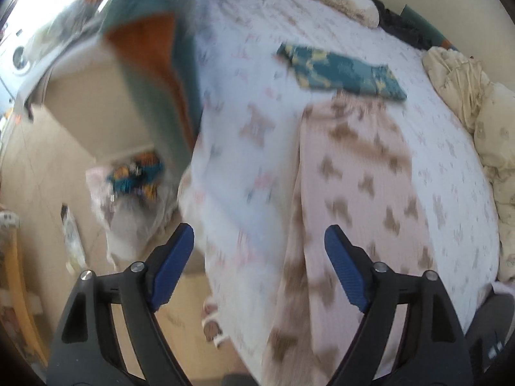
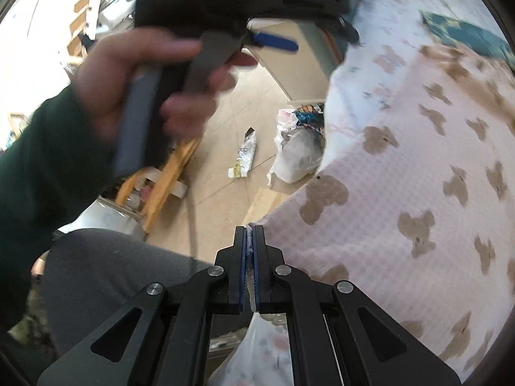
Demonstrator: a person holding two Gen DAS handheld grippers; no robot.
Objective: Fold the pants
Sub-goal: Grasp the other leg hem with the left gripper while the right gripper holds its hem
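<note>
Pink pants (image 1: 354, 193) with brown bear shapes lie lengthwise on the bed, their near end hanging over the bed's front edge. My left gripper (image 1: 257, 247) is open and empty above that near end. In the right wrist view the pants (image 2: 418, 177) fill the right side. My right gripper (image 2: 249, 241) is shut on the edge of the pants at the near corner. The left gripper (image 2: 273, 40) also shows there, held in a hand at the top.
A folded teal and yellow garment (image 1: 341, 70) lies beyond the pants. The bed (image 1: 244, 64) has a white patterned sheet. A cream duvet (image 1: 476, 122) is bunched at the right. Bags (image 2: 299, 148) and a packet (image 2: 244, 154) lie on the floor at the left.
</note>
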